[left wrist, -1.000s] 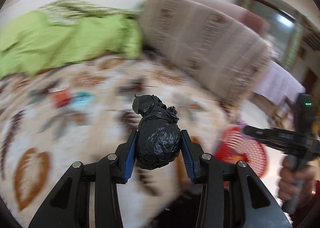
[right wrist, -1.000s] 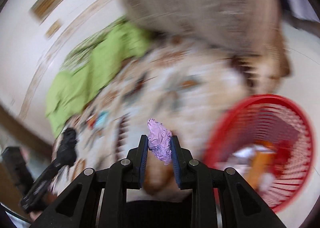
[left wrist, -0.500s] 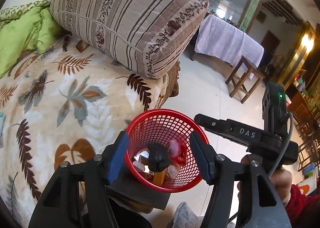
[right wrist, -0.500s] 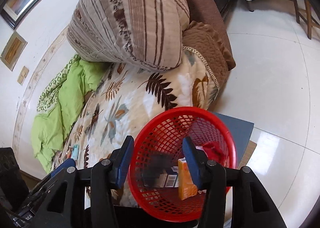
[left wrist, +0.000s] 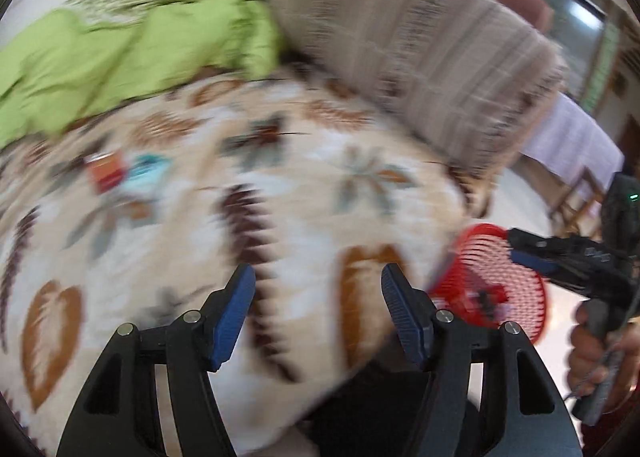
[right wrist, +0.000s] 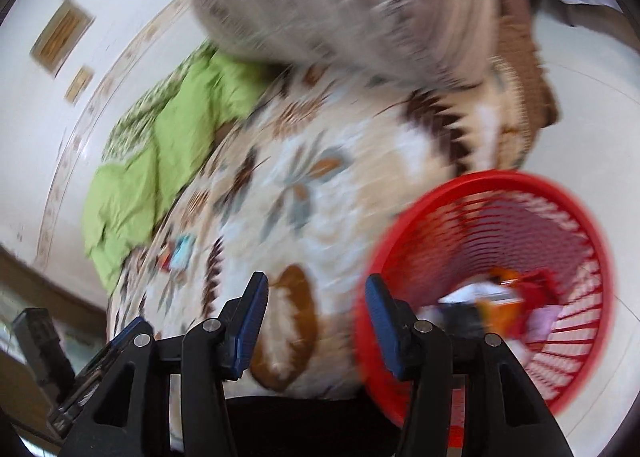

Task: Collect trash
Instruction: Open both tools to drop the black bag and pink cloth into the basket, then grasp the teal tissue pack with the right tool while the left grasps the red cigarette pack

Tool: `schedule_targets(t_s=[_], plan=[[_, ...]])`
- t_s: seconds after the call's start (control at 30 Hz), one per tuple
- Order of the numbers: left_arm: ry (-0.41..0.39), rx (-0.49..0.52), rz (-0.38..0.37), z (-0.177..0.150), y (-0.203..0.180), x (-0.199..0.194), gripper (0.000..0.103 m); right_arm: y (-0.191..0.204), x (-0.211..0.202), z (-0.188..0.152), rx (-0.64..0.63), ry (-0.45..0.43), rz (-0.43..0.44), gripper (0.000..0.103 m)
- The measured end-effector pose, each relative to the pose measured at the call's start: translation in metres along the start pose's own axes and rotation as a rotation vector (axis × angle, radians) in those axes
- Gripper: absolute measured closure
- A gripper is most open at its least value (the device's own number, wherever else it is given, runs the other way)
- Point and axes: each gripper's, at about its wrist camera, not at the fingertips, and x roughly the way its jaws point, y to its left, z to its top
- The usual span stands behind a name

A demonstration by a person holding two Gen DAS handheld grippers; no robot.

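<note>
Status: the red basket [right wrist: 560, 217] stands off the edge of the bed [left wrist: 304, 225] and already contains several pieces of trash [right wrist: 516, 305], including orange, red, white and pale purple items. Two small items [left wrist: 124, 173], one red-orange and one blue, lie together on the bed near the green blanket [left wrist: 132, 45], well apart from the basket. Both views are motion-blurred, so these two are probably wrappers or cartons; their type cannot be confirmed. Judged from this layout, collection is partly complete and at least these two items are left.

Left tongs [left wrist: 318, 311]: blue pads spread wide, nothing between them, touching nothing; aimed over the bed.

Right tongs [right wrist: 316, 323]: blue pads spread wide, empty; positioned above the bed edge with the basket just to the right.
</note>
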Motion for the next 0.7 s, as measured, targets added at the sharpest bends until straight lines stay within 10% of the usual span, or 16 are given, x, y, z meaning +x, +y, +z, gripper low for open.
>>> schedule_targets(t_s=[0.43, 0.7], plan=[[-0.077, -0.294, 0.394, -0.029, 0.199, -0.008, 0.038, 0.174, 0.118, -0.023, -0.339, 0.169, 0.033, 0.049], [-0.087, -0.397, 0.443, -0.028, 0.26, -0.014, 0.038, 0.271, 0.249, -0.015, -0.401, 0.235, -0.017, 0.048]])
